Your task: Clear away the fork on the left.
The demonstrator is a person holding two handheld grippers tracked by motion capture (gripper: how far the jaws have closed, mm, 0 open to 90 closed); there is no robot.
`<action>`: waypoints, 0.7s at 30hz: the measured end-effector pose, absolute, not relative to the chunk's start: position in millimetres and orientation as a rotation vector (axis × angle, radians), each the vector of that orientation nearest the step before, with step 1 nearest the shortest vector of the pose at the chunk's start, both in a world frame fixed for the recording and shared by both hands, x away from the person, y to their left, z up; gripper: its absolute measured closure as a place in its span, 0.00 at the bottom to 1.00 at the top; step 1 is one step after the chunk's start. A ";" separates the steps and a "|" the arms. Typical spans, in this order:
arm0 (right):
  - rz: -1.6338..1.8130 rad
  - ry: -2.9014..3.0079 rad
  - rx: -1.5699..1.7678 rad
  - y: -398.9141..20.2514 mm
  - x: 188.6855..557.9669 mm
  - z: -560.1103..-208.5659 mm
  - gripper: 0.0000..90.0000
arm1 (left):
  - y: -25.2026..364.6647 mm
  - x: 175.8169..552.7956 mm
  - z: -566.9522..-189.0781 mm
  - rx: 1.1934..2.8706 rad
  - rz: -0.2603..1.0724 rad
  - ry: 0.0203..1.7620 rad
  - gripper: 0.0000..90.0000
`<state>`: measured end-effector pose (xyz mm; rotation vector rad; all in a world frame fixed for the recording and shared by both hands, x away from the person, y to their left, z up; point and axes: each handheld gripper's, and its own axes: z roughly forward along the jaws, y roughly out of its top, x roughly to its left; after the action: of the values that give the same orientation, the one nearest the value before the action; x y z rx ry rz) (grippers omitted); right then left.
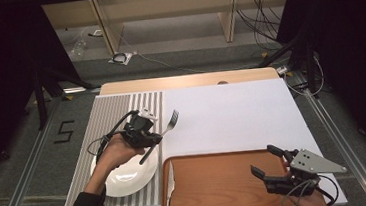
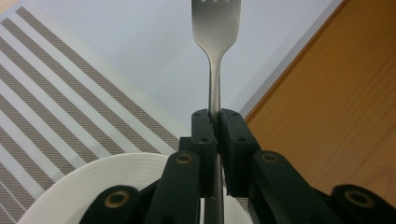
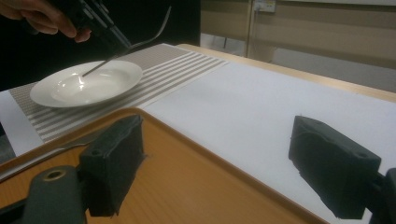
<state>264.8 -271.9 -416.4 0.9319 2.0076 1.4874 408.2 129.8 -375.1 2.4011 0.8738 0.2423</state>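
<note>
Your left hand-held gripper [image 1: 149, 131] clamps the fork [image 1: 161, 134] above the plate [image 1: 127, 180]'s 1 o'clock rim; setting it down remains. Your right hand-held gripper [image 1: 266, 162] waits wide over the tray [image 1: 219, 190].

Shiny metal fork [image 2: 215, 32], glossy plate [image 3: 88, 84]

floor mark [image 1: 63, 131]: a dark figure that reads "5", set on the grey floor at the far left, beside the table's left edge
striped placemat [image 1: 116, 114]: plain stripes, nothing written on it
white plate [image 1: 127, 180]: no brand or mark can be read
wooden tray [image 1: 218, 185]: no lettering
fork [image 2: 215, 28]: no stamp can be made out on the handle or head
wall socket [image 3: 264, 5]: far off and too small to read
</note>
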 end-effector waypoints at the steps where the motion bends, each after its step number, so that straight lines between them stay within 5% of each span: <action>1: 1.490 2.007 0.934 -271.8 264.8 -416.2 0.21 | 128.3 405.5 -375.5 2.401 0.233 0.871 0.93; 13: 1.482 2.013 0.938 -271.6 264.6 -416.3 0.21 | 109.2 377.7 -376.3 2.410 0.154 0.825 0.93; 21: 1.486 2.013 0.934 -271.1 265.1 -417.1 0.21 | 91.1 359.9 -388.7 2.389 -0.025 0.794 0.93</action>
<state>265.1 -271.1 -417.1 0.9339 2.0127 1.4858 359.9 91.1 -388.7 2.3889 0.7940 -0.0246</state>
